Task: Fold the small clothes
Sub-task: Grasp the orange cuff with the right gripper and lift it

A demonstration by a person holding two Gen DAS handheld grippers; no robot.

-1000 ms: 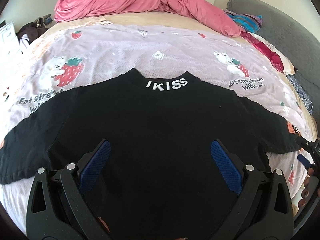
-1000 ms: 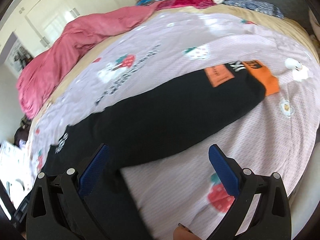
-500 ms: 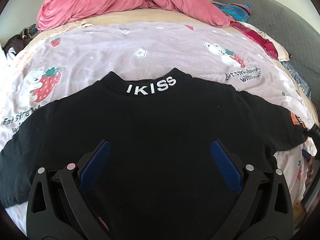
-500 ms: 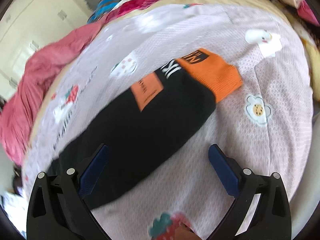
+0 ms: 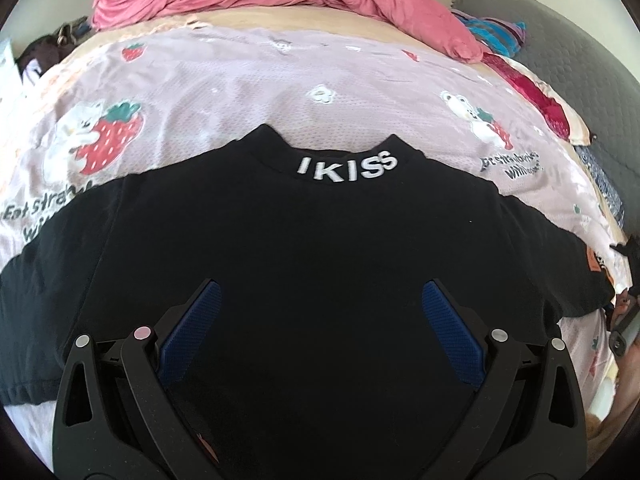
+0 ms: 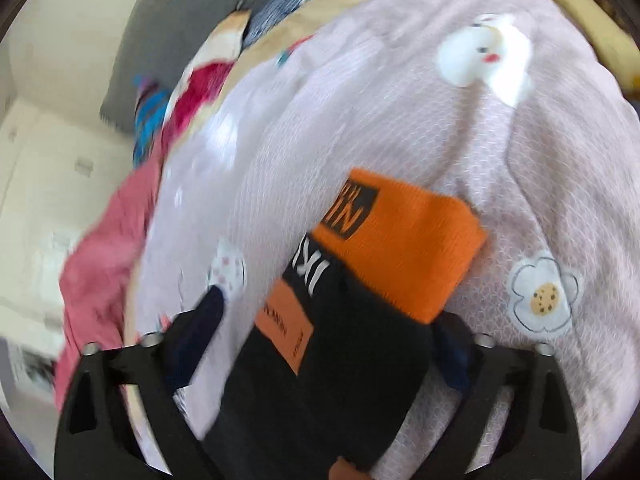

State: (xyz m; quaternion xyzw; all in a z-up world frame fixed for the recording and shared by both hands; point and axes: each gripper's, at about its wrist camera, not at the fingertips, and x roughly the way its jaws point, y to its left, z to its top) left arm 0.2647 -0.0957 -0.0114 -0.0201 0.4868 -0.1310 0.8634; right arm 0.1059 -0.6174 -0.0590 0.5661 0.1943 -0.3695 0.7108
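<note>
In the left wrist view our left claw (image 5: pixel 320 312) hangs wide open and empty, now slightly lower over the black sweatshirt (image 5: pixel 304 248) spread flat on the bed's textured strawberry-print sheet (image 5: pixel 224 92). In the right wrist view (blurred) our right claw (image 6: pixel 328 328) has rolled; its jaws have been closing, the sleeve's ribbed orange cuff (image 6: pixel 404 252) between them, not visibly pinched.
</note>
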